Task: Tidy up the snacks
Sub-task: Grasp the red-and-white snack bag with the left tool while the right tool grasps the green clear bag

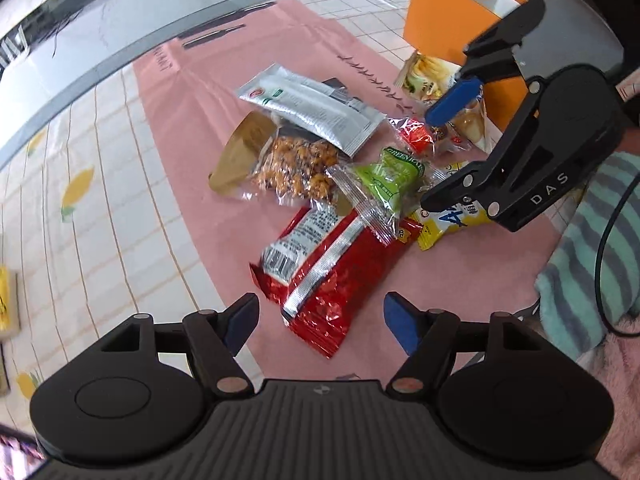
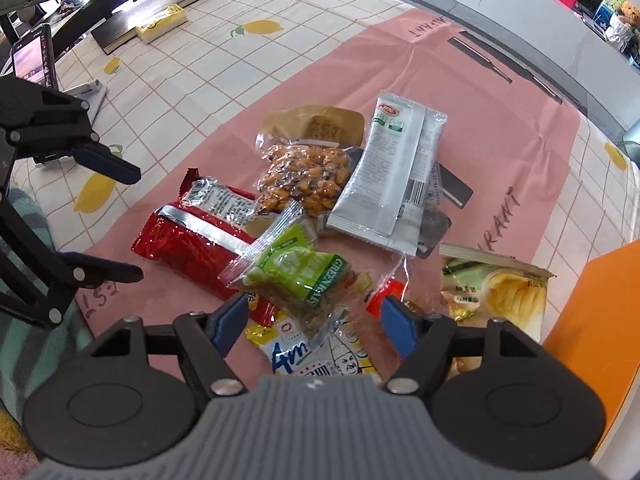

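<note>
Several snack packets lie heaped on a pink mat [image 1: 192,128]. A red foil packet [image 1: 320,276] reaches between the fingers of my left gripper [image 1: 320,324], which stands open just above it without touching it. My right gripper [image 2: 312,324] is open over a green pea packet [image 2: 296,276] and a yellow packet [image 2: 316,352]; its pads press on neither. Further off lie a clear bag of nuts [image 2: 304,176], a silver sachet [image 2: 388,176], a small red packet [image 2: 384,292] and a pale packet [image 2: 496,288]. In the left wrist view the right gripper [image 1: 440,148] hangs at the pile's right.
An orange box [image 1: 448,20] stands open at the pile's far right, close to the pale packet. The lemon-print tablecloth [image 2: 200,60] carries a phone on a stand [image 2: 34,60] and a yellow carton [image 2: 160,26]. A striped sleeve [image 1: 592,240] is behind the right gripper.
</note>
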